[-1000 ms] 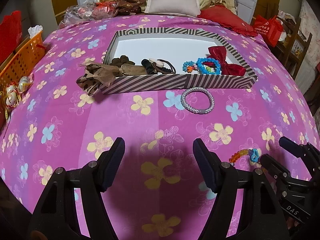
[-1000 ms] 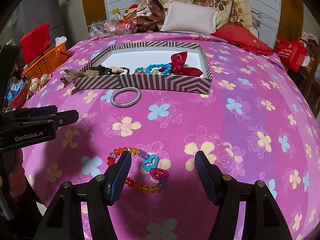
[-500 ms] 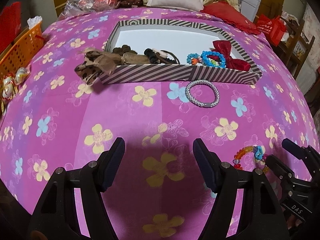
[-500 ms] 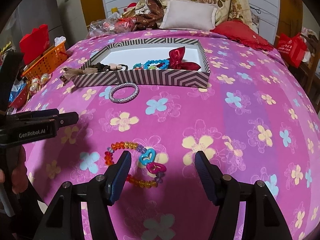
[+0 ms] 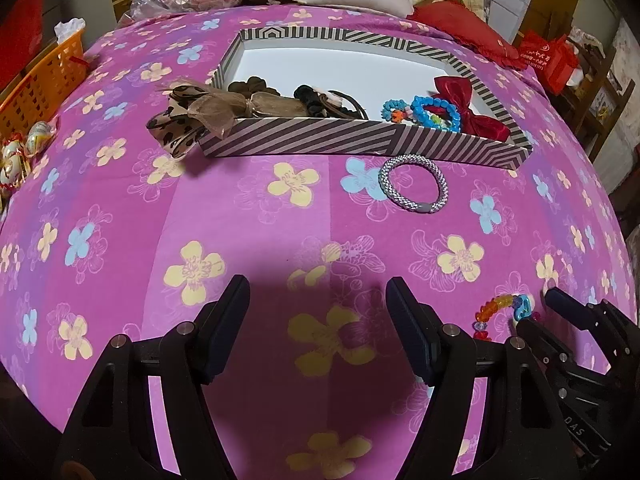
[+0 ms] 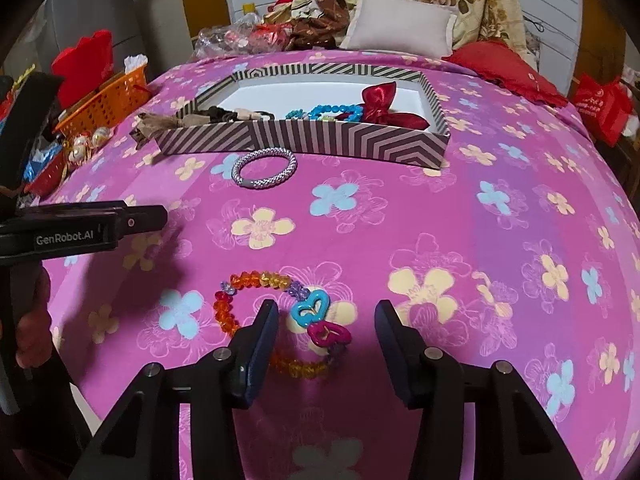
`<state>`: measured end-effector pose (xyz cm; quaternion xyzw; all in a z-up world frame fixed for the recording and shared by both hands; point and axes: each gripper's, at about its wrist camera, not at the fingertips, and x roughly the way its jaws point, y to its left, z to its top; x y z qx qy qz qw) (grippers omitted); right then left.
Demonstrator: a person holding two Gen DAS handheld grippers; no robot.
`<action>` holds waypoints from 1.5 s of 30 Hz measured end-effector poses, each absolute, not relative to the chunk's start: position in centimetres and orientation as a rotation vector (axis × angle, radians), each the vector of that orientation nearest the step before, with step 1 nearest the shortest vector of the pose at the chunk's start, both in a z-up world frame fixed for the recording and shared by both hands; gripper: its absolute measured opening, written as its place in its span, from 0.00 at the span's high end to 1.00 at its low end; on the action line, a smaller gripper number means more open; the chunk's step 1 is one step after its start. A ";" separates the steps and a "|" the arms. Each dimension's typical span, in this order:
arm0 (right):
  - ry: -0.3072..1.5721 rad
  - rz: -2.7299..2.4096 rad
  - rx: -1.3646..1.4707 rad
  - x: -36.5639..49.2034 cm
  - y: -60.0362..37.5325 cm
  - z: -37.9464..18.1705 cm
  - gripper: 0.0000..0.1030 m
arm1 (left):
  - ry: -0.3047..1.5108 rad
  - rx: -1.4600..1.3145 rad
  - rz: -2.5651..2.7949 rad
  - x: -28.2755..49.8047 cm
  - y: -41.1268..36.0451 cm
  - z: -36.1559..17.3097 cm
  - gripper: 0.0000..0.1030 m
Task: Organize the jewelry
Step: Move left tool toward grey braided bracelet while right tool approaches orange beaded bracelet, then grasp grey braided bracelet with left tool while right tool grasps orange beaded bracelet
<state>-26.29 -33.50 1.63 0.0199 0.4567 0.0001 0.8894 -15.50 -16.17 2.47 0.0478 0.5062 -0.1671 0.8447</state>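
A striped tray [image 5: 304, 140] [image 6: 304, 136] on the pink flowered bedspread holds hair ties, a red bow [image 5: 460, 96] and blue bead bracelets [image 5: 436, 110]. A silver braided bracelet [image 5: 414, 188] [image 6: 266, 168] lies on the cloth just in front of the tray. An orange bead bracelet with blue and pink heart charms [image 6: 288, 320] [image 5: 504, 308] lies under my open right gripper [image 6: 326, 336], its charms between the fingers. My left gripper [image 5: 318, 320] is open and empty, well short of the silver bracelet.
A leopard-print ribbon bow [image 5: 188, 120] hangs over the tray's left corner. An orange basket [image 5: 40, 80] and small ornaments [image 5: 24, 148] sit at the left edge. Pillows [image 6: 400, 24] and clutter lie behind the tray. The left gripper [image 6: 80, 232] shows in the right wrist view.
Both grippers have moved forward and lower toward the bedspread. The right gripper's fingers have come down over the orange bead bracelet. Both stay open.
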 end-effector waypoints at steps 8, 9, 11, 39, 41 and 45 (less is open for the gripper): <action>0.946 0.007 0.022 -26.9 -33.5 1.1 0.54 | 1.079 0.082 -0.348 -14.9 -16.2 2.2 0.31; 0.945 0.003 0.020 -26.9 -33.6 1.1 0.56 | 1.080 0.085 -0.349 -14.9 -16.4 2.1 0.31; 0.944 -0.008 0.000 -27.0 -33.5 1.0 0.61 | 1.083 0.091 -0.351 -14.9 -16.6 2.1 0.31; 0.911 -0.024 0.050 -27.7 -35.8 1.1 0.80 | 1.135 0.083 -0.367 -10.3 -21.3 1.7 0.32; 0.909 -0.021 0.052 -27.6 -35.9 1.1 0.80 | 1.136 0.071 -0.351 -9.7 -21.5 1.6 0.32; 0.903 -0.018 0.059 -27.5 -36.1 1.1 0.80 | 1.125 0.075 -0.320 -8.7 -22.0 1.5 0.32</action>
